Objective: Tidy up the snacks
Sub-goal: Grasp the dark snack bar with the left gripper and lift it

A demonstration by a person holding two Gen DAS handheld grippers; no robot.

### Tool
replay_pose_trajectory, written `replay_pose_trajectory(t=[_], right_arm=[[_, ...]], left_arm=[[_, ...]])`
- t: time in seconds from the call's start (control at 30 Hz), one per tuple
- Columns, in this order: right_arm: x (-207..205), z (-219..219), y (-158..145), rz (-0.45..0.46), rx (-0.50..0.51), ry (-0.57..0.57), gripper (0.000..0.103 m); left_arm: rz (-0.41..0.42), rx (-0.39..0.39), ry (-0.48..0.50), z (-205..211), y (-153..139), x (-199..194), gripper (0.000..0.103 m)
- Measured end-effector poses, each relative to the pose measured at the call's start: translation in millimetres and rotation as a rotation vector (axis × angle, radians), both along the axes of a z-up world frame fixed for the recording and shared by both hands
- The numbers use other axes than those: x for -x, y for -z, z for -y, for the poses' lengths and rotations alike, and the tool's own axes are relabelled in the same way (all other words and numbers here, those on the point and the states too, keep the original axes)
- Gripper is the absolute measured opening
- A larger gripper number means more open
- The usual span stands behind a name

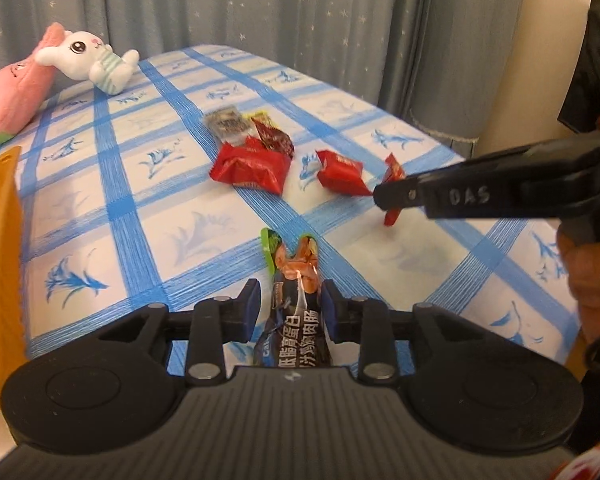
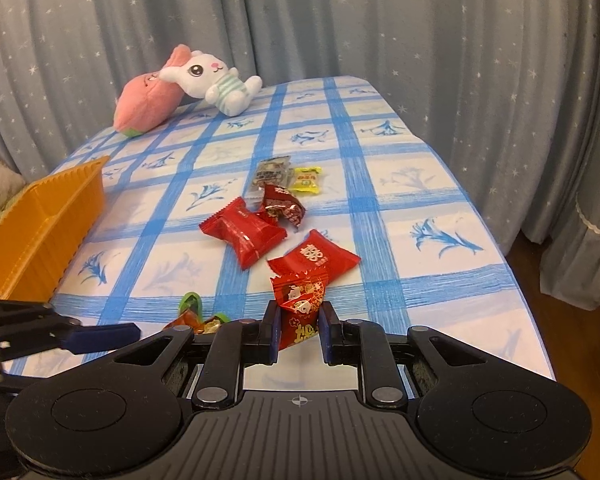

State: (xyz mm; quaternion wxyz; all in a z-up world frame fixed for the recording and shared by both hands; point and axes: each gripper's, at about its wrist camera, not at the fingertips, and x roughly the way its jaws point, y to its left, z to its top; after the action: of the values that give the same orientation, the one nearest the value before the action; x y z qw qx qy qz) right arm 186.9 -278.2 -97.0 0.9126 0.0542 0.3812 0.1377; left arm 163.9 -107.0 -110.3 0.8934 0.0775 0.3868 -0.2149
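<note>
The left gripper (image 1: 288,308) has its jaws closed narrowly on a long dark sausage packet (image 1: 294,304), which runs lengthwise between the blue pads (image 1: 253,310) and projects forward past the fingertips; its green and orange printed end stands clear above the table (image 1: 180,216). In the right wrist view the same packet's tip (image 2: 192,314) shows just beside the left gripper's blue finger.

The right gripper (image 2: 299,330) has its jaws clamped on a red patterned candy (image 2: 300,304), held upright between the pads, with the wrapper's upper part fanning out above the fingertips. In the left wrist view this gripper (image 1: 394,196) enters from the right with the red wrapper showing above and below its tip.

Beyond the jaws, loose snacks lie on the blue-checked tablecloth. A red pillow candy (image 2: 314,258) lies just beyond the held one. A second red pillow candy (image 2: 242,236) lies further in, touching a dark red twisted candy (image 2: 282,204). Behind these lie a grey-clear packet (image 2: 272,174) and a yellow candy (image 2: 307,179), side by side.

An orange ribbed tray (image 2: 40,232) stands at the left edge of the table. A white plush rabbit (image 2: 216,82) leans on a pink plush peach (image 2: 146,102) at the far corner. A star-print curtain (image 2: 420,40) hangs behind the table.
</note>
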Motion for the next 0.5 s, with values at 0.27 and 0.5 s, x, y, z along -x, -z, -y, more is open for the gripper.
replay_pose_trajectory(t=[0.27,0.5], right_arm=[[-2,-3,1,-0.005,-0.011,-0.014,0.02],[-1,-12,-4,0.006,-0.016,-0.042,0.02]], left_arm=[[-0.003,-0.006,-0.054,1,9,-3,0.026],[0.033,0.012,-0.125,-15,-5,3,0.026]])
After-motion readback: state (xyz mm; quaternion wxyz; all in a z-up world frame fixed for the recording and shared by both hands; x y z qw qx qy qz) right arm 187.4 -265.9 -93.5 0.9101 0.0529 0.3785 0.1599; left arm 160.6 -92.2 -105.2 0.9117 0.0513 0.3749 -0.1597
